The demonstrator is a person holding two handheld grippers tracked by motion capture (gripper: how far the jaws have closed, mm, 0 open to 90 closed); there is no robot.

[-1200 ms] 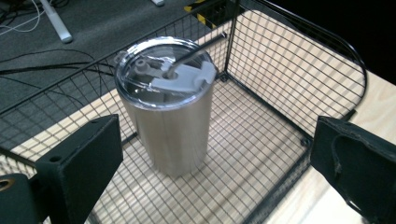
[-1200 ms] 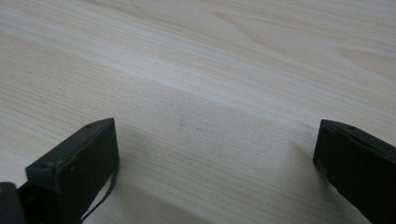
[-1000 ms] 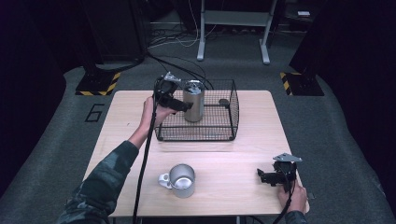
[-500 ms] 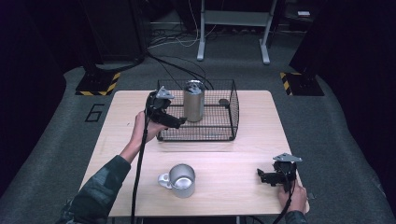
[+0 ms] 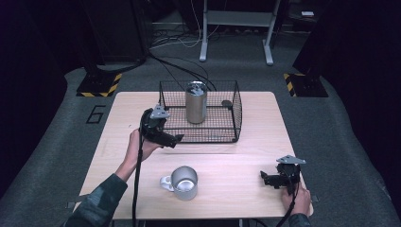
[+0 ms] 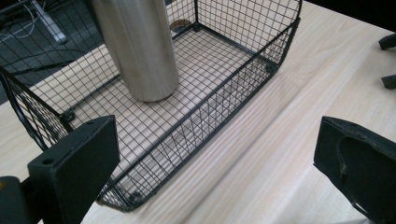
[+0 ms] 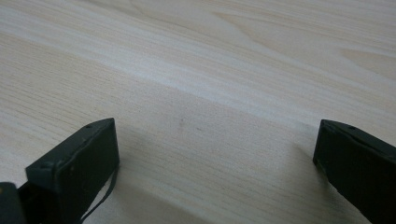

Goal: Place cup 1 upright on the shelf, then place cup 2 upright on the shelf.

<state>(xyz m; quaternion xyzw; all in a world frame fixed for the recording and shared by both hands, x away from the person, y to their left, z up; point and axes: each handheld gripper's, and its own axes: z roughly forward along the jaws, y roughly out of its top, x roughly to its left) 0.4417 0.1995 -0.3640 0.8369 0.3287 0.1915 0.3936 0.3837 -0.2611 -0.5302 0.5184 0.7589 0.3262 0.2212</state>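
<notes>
- The right claw (image 5: 265, 178) rests low near the front right corner of the table (image 5: 246, 146), jaws spread with nothing between them; its own view adds bare wood grain between the two black jaws.
- A steel mug (image 5: 183, 182) stands upright near the front edge, handle to the left, well apart from both claws.
- The left claw (image 5: 176, 140) hovers just outside the front left corner of the wire basket (image 5: 232, 118), jaws spread and empty.
- The steel tumbler (image 5: 196, 102) stands upright inside the basket; the left gripper view shows its base (image 6: 148, 79) resting on the mesh floor.
- A small round dark thing lies at the basket's far right corner; too small to identify.
</notes>
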